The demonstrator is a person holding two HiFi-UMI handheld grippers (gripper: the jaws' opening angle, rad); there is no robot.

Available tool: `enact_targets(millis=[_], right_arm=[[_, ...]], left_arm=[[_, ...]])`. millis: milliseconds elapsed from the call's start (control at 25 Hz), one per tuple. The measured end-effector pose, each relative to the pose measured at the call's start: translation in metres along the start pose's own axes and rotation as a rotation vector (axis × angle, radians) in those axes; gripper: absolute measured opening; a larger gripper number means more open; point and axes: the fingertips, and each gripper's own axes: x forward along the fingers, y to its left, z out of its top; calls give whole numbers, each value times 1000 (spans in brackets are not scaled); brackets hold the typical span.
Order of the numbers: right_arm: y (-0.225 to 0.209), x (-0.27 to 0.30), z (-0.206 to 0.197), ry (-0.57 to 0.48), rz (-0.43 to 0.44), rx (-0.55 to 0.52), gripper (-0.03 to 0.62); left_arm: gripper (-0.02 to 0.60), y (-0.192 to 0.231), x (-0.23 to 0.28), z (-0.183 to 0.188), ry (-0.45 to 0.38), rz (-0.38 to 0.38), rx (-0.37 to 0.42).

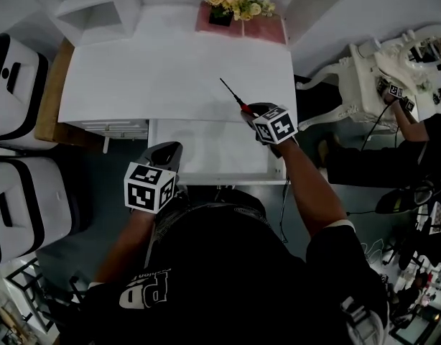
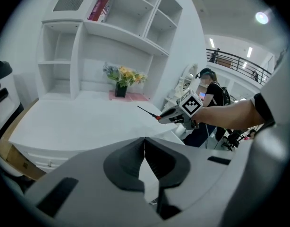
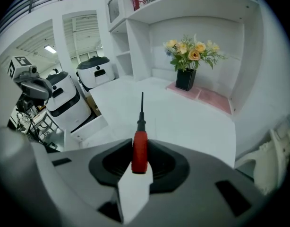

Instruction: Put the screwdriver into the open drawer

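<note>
The screwdriver (image 1: 233, 97) has a red handle and a thin dark shaft. My right gripper (image 1: 251, 112) is shut on the handle and holds it above the white desk's front right part, shaft pointing to the back left. In the right gripper view the screwdriver (image 3: 141, 109) sticks straight out between the jaws of my right gripper (image 3: 140, 148). The open drawer (image 1: 220, 179) juts out of the desk front, just below that gripper. My left gripper (image 1: 166, 151) hovers at the drawer's front left corner. Its jaws are shut with nothing between them (image 2: 144, 143). From there the screwdriver (image 2: 149, 113) shows to the right.
A vase of flowers (image 1: 231, 4) stands on a pink mat at the desk's back, under white shelves (image 2: 121, 27). Two white and black machines (image 1: 16, 85) stand left of the desk. A person (image 1: 421, 124) sits at a white table on the right.
</note>
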Motion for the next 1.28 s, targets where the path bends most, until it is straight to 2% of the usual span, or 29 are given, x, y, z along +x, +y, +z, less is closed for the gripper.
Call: enact_targets(millis=[720, 1280], right_arm=[[43, -13, -38, 19, 3, -59, 109], [75, 1, -91, 126, 8, -119, 109]], left_arm=[[15, -3, 13, -18, 49, -27, 17], [15, -11, 21, -28, 78, -61, 26]])
